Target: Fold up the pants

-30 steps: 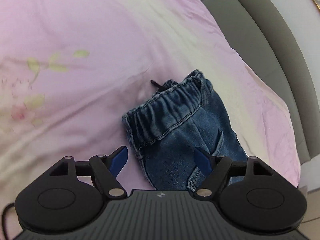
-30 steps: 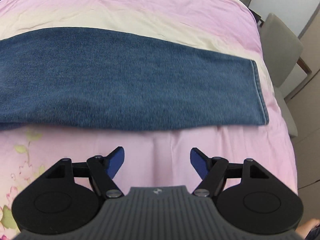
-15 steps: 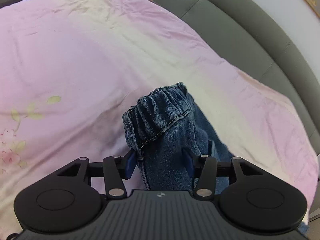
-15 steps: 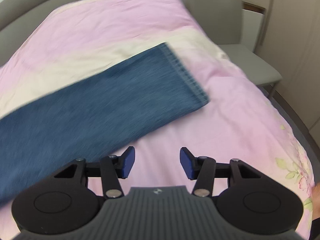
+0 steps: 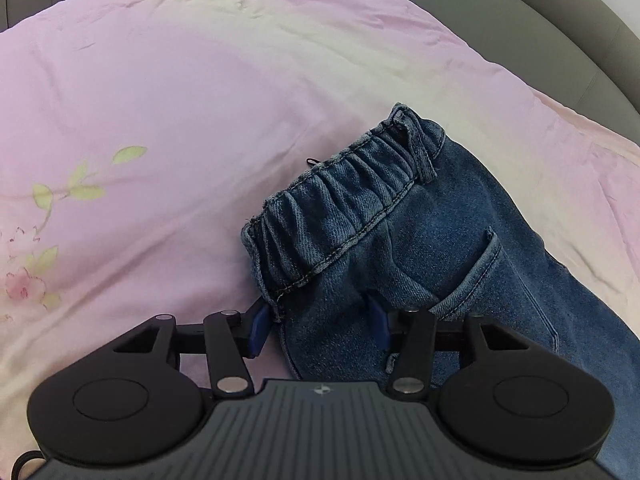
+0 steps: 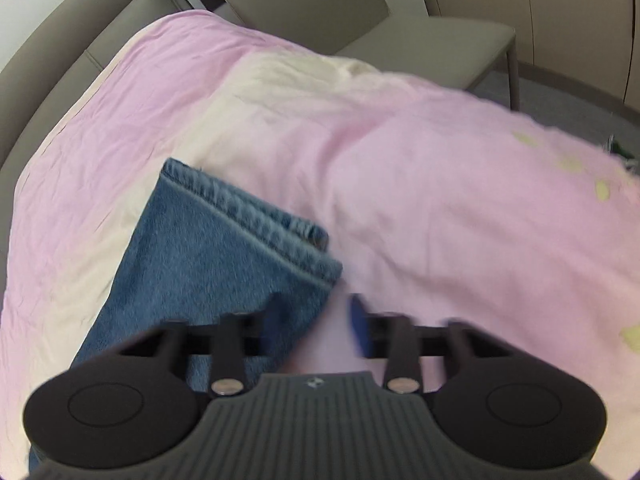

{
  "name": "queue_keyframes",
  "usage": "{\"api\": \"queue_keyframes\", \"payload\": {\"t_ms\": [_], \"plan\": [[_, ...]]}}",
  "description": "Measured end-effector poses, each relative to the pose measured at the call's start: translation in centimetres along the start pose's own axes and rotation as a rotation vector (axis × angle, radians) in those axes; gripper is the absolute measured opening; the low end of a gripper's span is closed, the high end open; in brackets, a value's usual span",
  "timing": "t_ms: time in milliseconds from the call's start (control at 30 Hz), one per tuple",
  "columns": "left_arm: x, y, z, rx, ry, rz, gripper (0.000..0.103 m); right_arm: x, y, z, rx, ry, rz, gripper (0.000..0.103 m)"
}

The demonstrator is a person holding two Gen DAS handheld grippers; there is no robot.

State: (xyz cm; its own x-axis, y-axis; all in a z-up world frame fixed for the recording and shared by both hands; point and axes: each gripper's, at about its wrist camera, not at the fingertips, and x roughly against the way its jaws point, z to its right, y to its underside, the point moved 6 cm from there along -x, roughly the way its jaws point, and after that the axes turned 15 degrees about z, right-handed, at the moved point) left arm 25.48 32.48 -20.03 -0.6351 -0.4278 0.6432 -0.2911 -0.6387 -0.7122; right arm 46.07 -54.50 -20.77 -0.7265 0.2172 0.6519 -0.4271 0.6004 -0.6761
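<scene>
Left tongs: your left gripper (image 5: 320,322) has its blue pads pressed into the blue denim pants (image 5: 400,264) just below the elastic waistband (image 5: 340,216); it holds a pinch of cloth there.
Right tongs: your right gripper (image 6: 314,326) stands partly open at the hem (image 6: 256,220) corner, one pad over the denim and one over the sheet; the view is blurred, and nothing looks clamped.
Pants: they lie lengthwise on the pink floral bedsheet (image 5: 160,100), the legs seemingly stacked.
Done: judging by that, the lengthwise fold.
Left: you need to grip the hem and bring the ends together.
</scene>
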Motion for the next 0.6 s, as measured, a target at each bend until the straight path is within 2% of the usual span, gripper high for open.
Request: {"api": "queue_keyframes", "payload": {"t_ms": [100, 233, 333, 433, 500, 533, 600], "plan": [[0.2, 0.1, -0.4, 0.003, 0.005, 0.001, 0.058, 1.1, -1.9, -2.3, 0.123, 0.018, 0.043, 0.000], [0.1, -0.1, -0.2, 0.003, 0.004, -0.005, 0.058, 2.8, -4.5, -7.5, 0.304, 0.025, 0.095, 0.000], [0.0, -0.3, -0.2, 0.004, 0.001, -0.013, 0.058, 4.7, -7.1, -11.9, 0.349, -0.029, 0.163, 0.000], [0.0, -0.3, -0.2, 0.003, 0.002, -0.016, 0.058, 8.6, -10.2, -16.0, 0.342, -0.155, 0.315, 0.000], [0.0, -0.2, -0.3, 0.009, 0.007, -0.011, 0.058, 10.1, -11.5, -16.8, 0.340, -0.200, 0.391, 0.000], [0.0, -0.2, -0.3, 0.013, 0.009, -0.008, 0.058, 9.9, -11.7, -16.6, 0.352, -0.200, 0.394, 0.000], [0.0, -0.1, -0.4, 0.013, 0.013, -0.003, 0.058, 7.6, -10.6, -14.4, 0.367, -0.124, 0.328, 0.000]]}}
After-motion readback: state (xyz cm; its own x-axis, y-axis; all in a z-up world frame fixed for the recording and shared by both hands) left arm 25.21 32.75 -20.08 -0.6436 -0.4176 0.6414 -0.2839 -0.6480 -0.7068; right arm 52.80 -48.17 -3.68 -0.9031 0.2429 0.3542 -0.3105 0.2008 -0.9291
